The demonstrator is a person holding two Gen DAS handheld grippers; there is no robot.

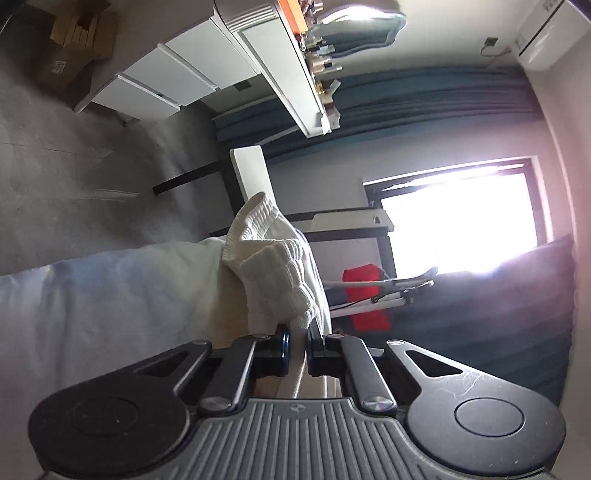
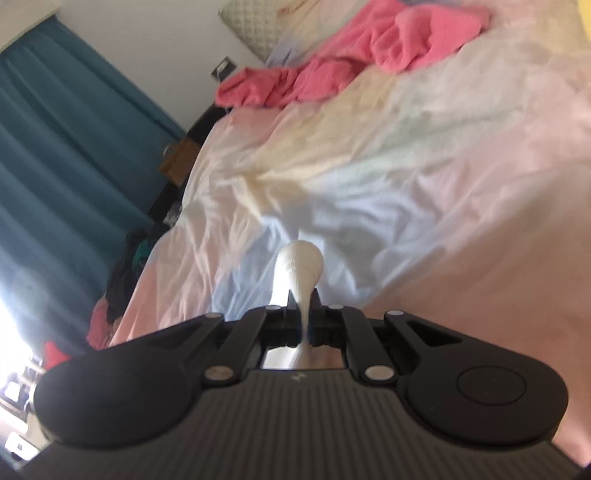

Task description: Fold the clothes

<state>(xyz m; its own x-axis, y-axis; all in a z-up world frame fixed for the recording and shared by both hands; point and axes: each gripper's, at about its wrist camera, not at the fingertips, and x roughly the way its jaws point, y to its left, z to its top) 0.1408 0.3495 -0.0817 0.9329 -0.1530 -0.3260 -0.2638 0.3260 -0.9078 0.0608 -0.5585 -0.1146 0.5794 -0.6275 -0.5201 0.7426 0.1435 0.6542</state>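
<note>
White garment held by both grippers over the bed.
I had the left gripper [image 1: 298,347] and right gripper [image 2: 304,317] clamped on the soft, light knit [image 1: 273,266]; ribbed hem at 12 o'clock offered grip.

Left gripper [image 1: 298,341] and right gripper [image 2: 303,308] seemingly clamped tight.

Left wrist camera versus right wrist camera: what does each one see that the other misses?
Only the left wrist view shows the white drawer unit, the bright window, a wall air conditioner and a red cloth. Only the right wrist view shows the rumpled pastel bed sheet and a pink garment lying on it. Both show teal curtains and a tool shut on white ribbed fabric: the left tool and the right tool.
</note>
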